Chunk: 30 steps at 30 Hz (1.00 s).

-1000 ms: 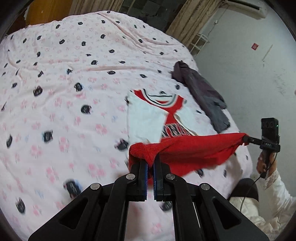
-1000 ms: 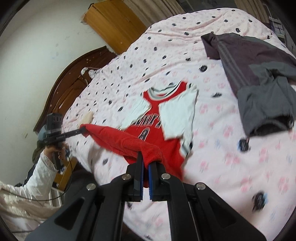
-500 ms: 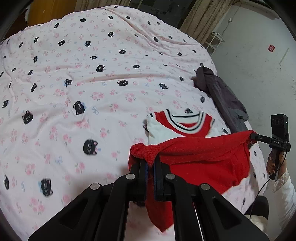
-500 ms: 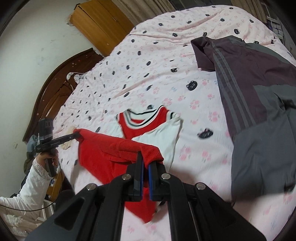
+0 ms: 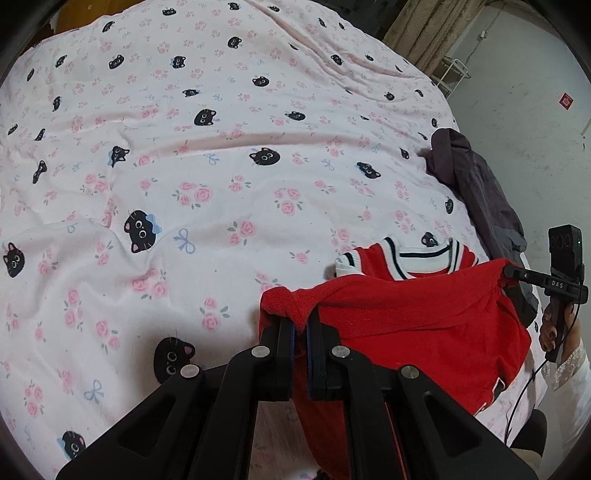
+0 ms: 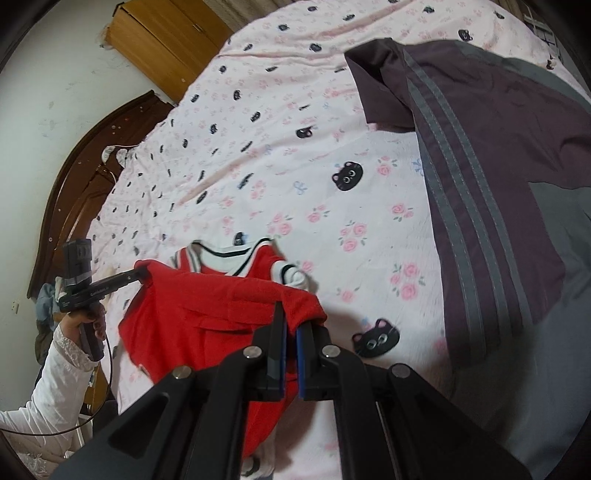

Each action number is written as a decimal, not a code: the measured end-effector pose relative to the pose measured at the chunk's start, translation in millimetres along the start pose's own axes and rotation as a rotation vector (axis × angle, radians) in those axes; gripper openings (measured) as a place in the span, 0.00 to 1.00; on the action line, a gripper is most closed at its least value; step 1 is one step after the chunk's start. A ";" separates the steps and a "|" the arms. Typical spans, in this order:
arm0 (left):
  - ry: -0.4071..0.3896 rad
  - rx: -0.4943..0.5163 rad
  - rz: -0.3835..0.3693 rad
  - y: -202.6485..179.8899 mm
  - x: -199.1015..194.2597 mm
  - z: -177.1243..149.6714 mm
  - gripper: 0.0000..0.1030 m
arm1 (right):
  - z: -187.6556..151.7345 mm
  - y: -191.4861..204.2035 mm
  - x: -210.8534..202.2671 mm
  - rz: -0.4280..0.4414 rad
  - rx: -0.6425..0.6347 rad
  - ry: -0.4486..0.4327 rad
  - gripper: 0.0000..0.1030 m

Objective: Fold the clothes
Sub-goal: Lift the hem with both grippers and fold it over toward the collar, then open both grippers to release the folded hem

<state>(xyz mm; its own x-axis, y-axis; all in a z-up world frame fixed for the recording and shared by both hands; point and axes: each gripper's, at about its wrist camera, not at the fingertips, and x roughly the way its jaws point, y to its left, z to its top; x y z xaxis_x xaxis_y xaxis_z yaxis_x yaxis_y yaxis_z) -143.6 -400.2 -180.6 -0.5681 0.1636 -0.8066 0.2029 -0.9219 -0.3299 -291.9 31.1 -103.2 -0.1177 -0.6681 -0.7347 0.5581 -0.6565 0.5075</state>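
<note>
jersey [image 5: 424, 325] lower right, soft, light, drapes | left gripper [image 5: 300, 325], right gripper [image 6: 290, 325] each clamp a hem corner | keep corners

Each camera sits just behind its own gripper and looks forward and steeply down along the two black fingers onto the bed [image 5: 207, 155]. The left wrist view faces across the bedspread toward a curtain [image 5: 436, 26] and a grey wall, with the right gripper [image 5: 511, 272] at its right edge. The right wrist view faces toward the headboard [image 6: 74, 177] and a wooden cabinet [image 6: 159, 40], with the left gripper [image 6: 142, 275] at its left edge. Both views share the red shirt [image 5: 413, 317] close in front and the dark jacket [image 6: 487, 155].
</note>
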 end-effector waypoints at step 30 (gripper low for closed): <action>-0.081 -0.078 -0.047 8.6 -43.1 0.0 0.16 | 18.9 42.3 -15.1 -0.118 -0.164 -0.014 0.56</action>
<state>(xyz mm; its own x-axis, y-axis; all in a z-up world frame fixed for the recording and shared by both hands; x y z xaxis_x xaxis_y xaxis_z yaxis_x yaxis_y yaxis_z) -117.3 -415.3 -148.7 -0.6400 0.1740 -0.7484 0.2341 -0.8835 -0.4057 -282.0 6.8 -62.1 -0.2009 -0.5954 -0.7779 0.6659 -0.6655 0.3374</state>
